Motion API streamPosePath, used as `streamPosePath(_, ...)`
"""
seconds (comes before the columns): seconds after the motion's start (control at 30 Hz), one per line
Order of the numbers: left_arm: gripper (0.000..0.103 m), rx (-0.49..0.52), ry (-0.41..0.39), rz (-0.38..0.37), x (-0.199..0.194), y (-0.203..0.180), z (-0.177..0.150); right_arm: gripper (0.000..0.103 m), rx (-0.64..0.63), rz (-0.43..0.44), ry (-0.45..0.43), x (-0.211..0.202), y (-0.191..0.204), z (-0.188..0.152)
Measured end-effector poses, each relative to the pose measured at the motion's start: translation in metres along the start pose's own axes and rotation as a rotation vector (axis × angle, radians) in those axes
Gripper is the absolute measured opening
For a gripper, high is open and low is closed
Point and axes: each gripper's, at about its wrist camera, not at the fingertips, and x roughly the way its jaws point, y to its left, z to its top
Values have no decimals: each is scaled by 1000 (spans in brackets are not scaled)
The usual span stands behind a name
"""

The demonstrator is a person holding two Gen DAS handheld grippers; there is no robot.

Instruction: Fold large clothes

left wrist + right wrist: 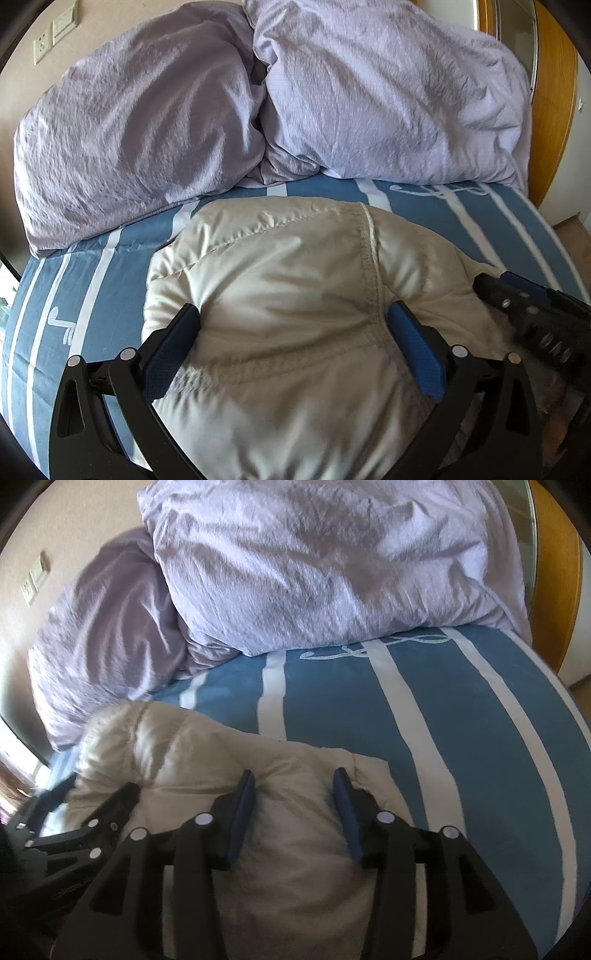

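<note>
A cream puffy jacket (280,280) lies bunched on the blue bed sheet with white stripes (92,280). My left gripper (293,312) stands over it with its jaws wide; the padded fabric bulges up between the blue pads (417,354). My right gripper (294,775) is at the jacket's (207,746) right edge, its jaws parted around a fold that the pads do not pinch. The right gripper's tip (517,299) shows at the right of the left wrist view. The left gripper's finger (110,805) shows at the lower left of the right wrist view.
A crumpled lilac duvet (295,96) is heaped along the far side of the bed against the wall. A wooden frame (554,74) stands at the right. Bare striped sheet (424,720) stretches to the right of the jacket up to the bed's edge.
</note>
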Motion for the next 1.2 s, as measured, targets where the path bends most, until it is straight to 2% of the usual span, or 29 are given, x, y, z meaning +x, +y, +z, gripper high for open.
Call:
streamPosePath(0.03,101,-12,-2,-15,-8,6,1,64,21,31,3,-10,-5,2)
streamPosePath(0.13,101,-53,-6,-45,-28,29,4,83,39,72,1,-32,-20,6)
streamPosePath(0.27,101,-111,40,-94,-38,68,6,94,89,173,100,-37,-45,6)
streamPosePath(0.3,101,-132,65,-106,-37,79,4,95,118,215,141,-34,-53,4)
streamPosePath(0.47,101,-203,167,-165,-26,109,-11,99,222,314,268,-17,-76,-12)
streamPosePath(0.7,101,-288,210,-283,-14,118,-21,101,372,447,399,15,-85,-32)
streamPosePath(0.83,102,-351,236,-360,-4,123,-27,101,383,484,429,24,-75,-35)
streamPosePath(1.07,102,-591,302,-558,24,133,-47,101,378,518,422,38,-59,-34)
streamPosePath(1.2,102,-632,307,-587,28,132,-50,100,374,552,403,42,-55,-34)
